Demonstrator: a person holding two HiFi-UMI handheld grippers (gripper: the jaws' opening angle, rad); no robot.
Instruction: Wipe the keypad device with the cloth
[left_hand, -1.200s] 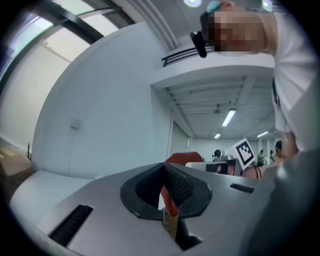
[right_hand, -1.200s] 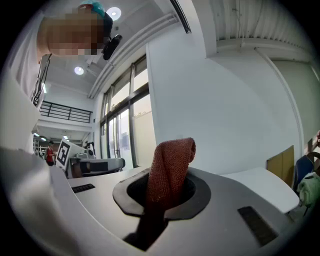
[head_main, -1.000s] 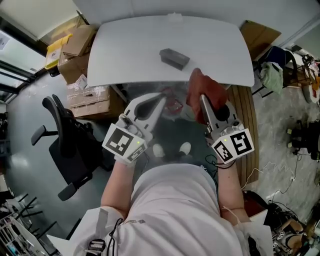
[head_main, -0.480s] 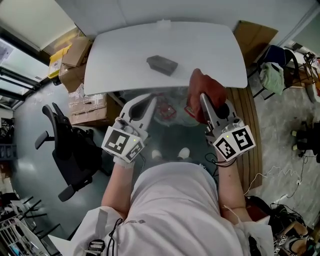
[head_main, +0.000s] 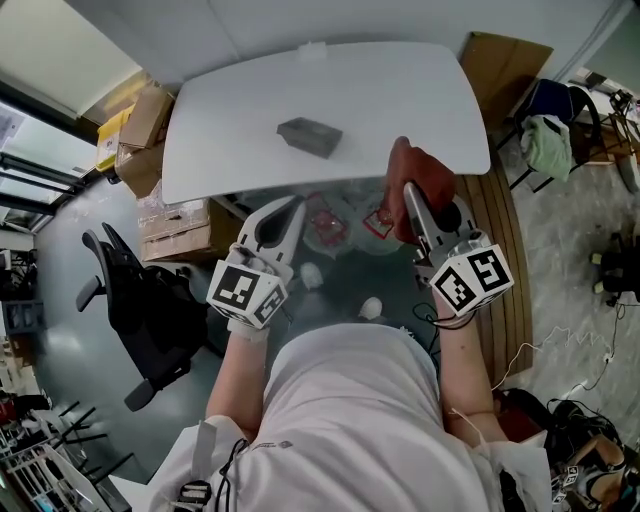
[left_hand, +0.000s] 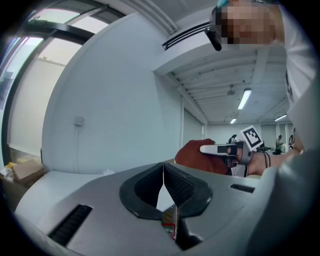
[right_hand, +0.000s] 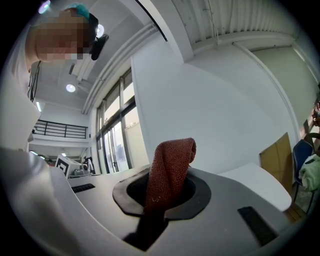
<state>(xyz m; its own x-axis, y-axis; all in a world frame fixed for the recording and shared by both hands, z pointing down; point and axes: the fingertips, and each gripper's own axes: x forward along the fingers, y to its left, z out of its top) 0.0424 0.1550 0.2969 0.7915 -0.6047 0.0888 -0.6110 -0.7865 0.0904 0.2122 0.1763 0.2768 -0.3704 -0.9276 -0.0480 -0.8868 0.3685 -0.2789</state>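
**Rust-red cloth gripped, wipe not started**

Rust-red woven cloth (head_main: 422, 175) is pinched in the right tool (head_main: 410, 198). Its jaws are closed on a folded band of it, and the loose end bulges past the tips. Left tool (head_main: 291, 208) is fully closed with nothing in it.

Over the last second the tabletop (head_main: 400, 90) has slid closer in the head view. Both tools now sit at its near edge, cloth just overlapping it toward the right corner. My read: approach phase, no contact yet.

Keypad device (head_main: 309, 137), a dark grey matte block, lies left of centre on the smooth white tabletop with rounded corners, well apart from the cloth.
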